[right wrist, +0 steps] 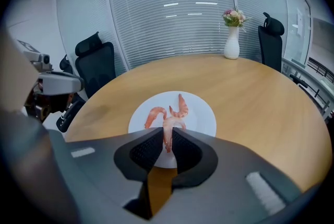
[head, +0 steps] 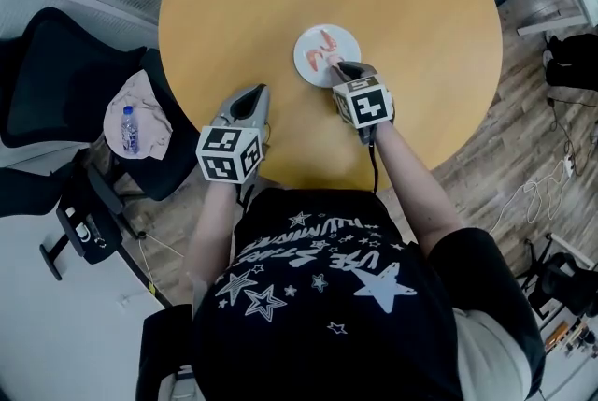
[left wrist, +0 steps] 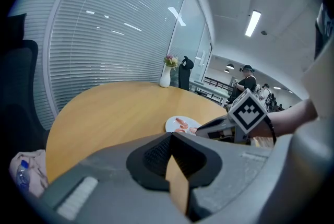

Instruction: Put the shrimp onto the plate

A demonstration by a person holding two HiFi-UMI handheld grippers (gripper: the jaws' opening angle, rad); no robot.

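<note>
Over the plate (right wrist: 204,116), toward its 6 o'clock rim, the right gripper (head: 342,66) stands clamped on a shrimp (right wrist: 167,128); two other shrimps (right wrist: 181,105) lie on the plate at 12 o'clock of it. At 8 o'clock from the plate hangs the left gripper (head: 252,93), jaws together, empty

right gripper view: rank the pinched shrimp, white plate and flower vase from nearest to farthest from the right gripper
1. pinched shrimp, right between the jaws
2. white plate, just ahead and below
3. flower vase, far back, to the right
</note>
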